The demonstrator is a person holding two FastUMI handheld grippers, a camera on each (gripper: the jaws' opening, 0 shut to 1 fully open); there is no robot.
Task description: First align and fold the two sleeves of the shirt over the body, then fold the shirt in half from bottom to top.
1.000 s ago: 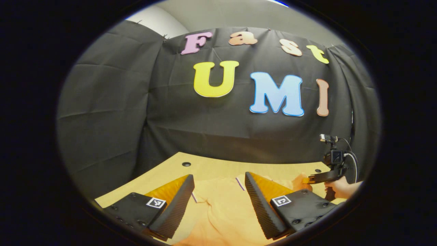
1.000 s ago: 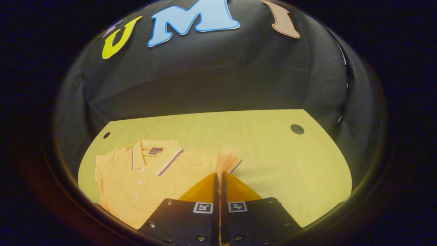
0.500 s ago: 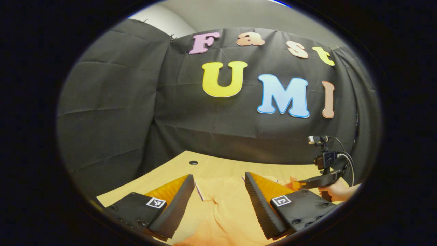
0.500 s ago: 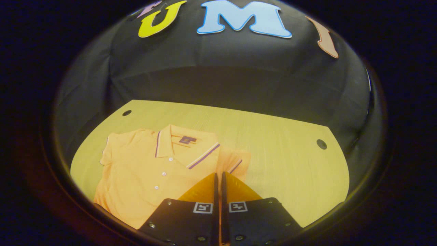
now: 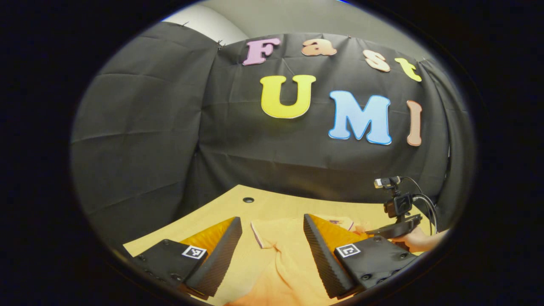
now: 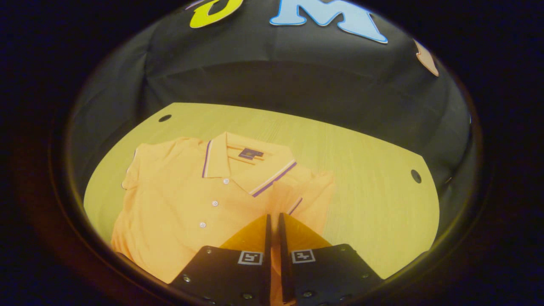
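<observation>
Two grippers work over one orange polo shirt [image 6: 191, 204] that lies flat, collar toward the booth wall, on a wooden table [image 6: 361, 170]. Taking the shirt as the landmark and going left to right in the right gripper view: its left sleeve [image 6: 131, 165] sticks out at the left side, the collar [image 6: 246, 163] with its striped edge sits at the top middle above a row of buttons, and the right sleeve [image 6: 310, 195] is turned in over the body, its striped cuff near the gripper tips. The right gripper [image 6: 274, 221] sits over the shirt's lower right part with its jaws drawn together and only a thin slit between them; cloth shows in that slit, so it probably pinches the fabric, though the contact itself is hard to see.

In the left gripper view, the left gripper [image 5: 272, 238] hangs above the shirt's left part [image 5: 284, 255] with its jaws spread wide apart, the cloth lying between and below them. Beyond the shirt's far side, a hand [image 5: 418, 240] holds the other gripper.
</observation>
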